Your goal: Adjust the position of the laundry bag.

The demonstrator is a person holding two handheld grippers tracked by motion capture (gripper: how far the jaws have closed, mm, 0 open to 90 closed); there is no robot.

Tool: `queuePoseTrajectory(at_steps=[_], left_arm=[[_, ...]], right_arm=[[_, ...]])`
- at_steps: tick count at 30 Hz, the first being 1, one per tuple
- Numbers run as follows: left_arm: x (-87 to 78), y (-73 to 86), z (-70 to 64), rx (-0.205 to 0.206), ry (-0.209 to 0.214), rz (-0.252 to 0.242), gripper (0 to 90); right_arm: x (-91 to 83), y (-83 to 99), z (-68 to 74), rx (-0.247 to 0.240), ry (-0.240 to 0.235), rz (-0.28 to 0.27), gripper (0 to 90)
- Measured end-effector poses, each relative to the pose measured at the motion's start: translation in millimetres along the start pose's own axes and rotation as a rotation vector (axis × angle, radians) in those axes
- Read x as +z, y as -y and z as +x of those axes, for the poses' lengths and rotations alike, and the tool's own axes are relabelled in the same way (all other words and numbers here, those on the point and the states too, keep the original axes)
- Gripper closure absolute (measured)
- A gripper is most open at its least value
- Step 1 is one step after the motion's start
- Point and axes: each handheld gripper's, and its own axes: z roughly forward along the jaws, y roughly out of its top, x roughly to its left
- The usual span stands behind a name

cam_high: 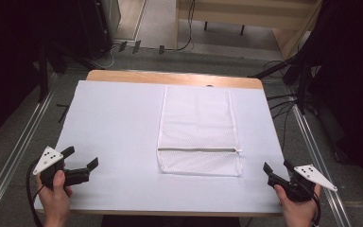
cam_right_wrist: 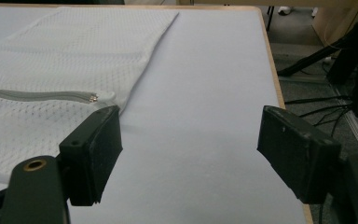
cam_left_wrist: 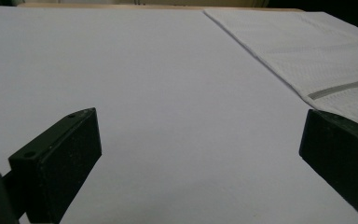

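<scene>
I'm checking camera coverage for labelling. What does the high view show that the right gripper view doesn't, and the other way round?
High view alone: both hands, the left gripper open at the table's near left, and the whole white mesh bag. Right gripper view alone: a close look at the zipper pull at the bag's edge, beside the open right gripper. Both share the bag, its zipper and the white table cover.

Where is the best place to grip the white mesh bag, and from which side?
Probably the near right corner of the mesh bag, beside the zipper pull, approached from the right with the right gripper. The bag lies flat, so only its edges give the open jaws something to pinch, and that corner is nearest.
</scene>
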Motion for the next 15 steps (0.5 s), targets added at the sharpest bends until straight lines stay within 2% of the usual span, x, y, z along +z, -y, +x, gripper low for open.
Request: queuePoseTrajectory(at_steps=[4,6,8,10,11,12,15], left_arm=[[0.9,-3.2,-3.5,-0.013,-0.002,-0.001,0.0],[3.0,-5.5,-6.8,-0.013,0.011,0.001,0.0],[9.3,-8.7,-12.3,-0.001,0.035,0.027,0.0],[11.1,-10.1,-14.4,-0.001,0.038,0.031,0.0],[13.6,-12.3,-17.4,-0.007,0.046,0.032,0.0],[18.1,-16.3,-22.3,-0.011,0.059,0.035,0.0],[25.1,-21.9,-29.2,-0.001,0.066,0.045,0.0]], right_arm=[[-4.4,-1.3,1.8,0.001,-0.005,-0.023,23.2],[-5.8,-2.3,2.6,-0.001,0.002,-0.032,23.4],[-6.0,-3.7,3.5,0.014,0.0,-0.04,23.8],[-5.9,-4.0,3.9,0.015,-0.007,-0.043,23.9],[-5.7,-4.4,5.2,0.009,-0.011,-0.046,23.9],[-5.3,-4.9,8.7,-0.016,-0.008,-0.042,24.0],[-4.5,-5.0,11.1,-0.031,-0.003,-0.035,25.7]])
